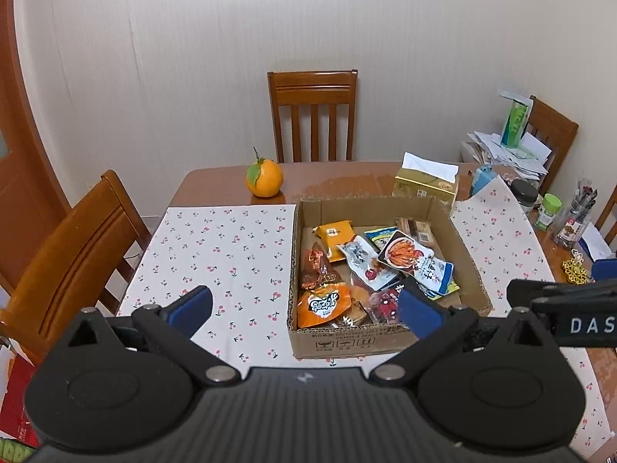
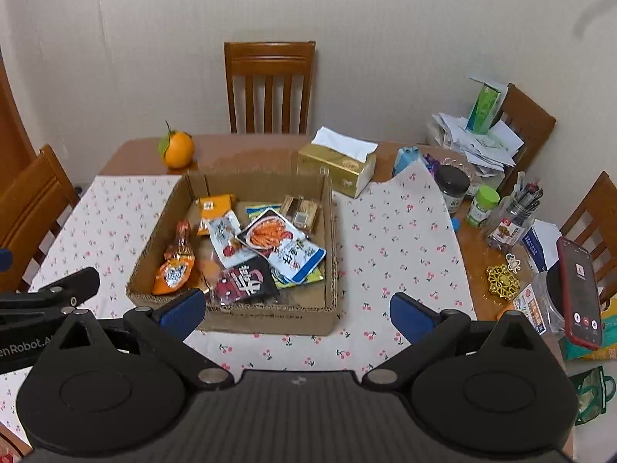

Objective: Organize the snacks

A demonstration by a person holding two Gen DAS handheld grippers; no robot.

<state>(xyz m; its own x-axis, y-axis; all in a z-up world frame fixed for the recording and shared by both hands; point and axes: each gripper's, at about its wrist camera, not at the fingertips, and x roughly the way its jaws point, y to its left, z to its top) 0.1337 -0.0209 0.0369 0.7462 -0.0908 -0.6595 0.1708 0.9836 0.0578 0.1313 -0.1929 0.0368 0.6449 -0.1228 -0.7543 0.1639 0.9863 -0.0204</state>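
A shallow cardboard box (image 1: 468, 249) (image 2: 331, 231) sits on a cherry-print cloth and holds several snack packets: an orange pouch (image 1: 324, 306) (image 2: 173, 272), a black-and-red packet (image 2: 245, 279), a blue-and-white packet (image 1: 434, 270) (image 2: 295, 256) and a packet picturing orange strips (image 1: 403, 252) (image 2: 270, 233). My left gripper (image 1: 304, 308) hovers open above the box's near left corner, nothing between its blue pads. My right gripper (image 2: 297, 314) hangs open over the box's near wall, empty too. Part of the other gripper shows at each view's edge.
An orange with a leaf (image 1: 265, 177) (image 2: 177, 149) and a gold tissue box (image 1: 426, 183) (image 2: 335, 168) stand behind the box. Jars (image 2: 451, 187), a pen holder (image 2: 511, 218), a phone (image 2: 580, 293) and papers crowd the table's right side. Wooden chairs (image 1: 313, 114) surround the table.
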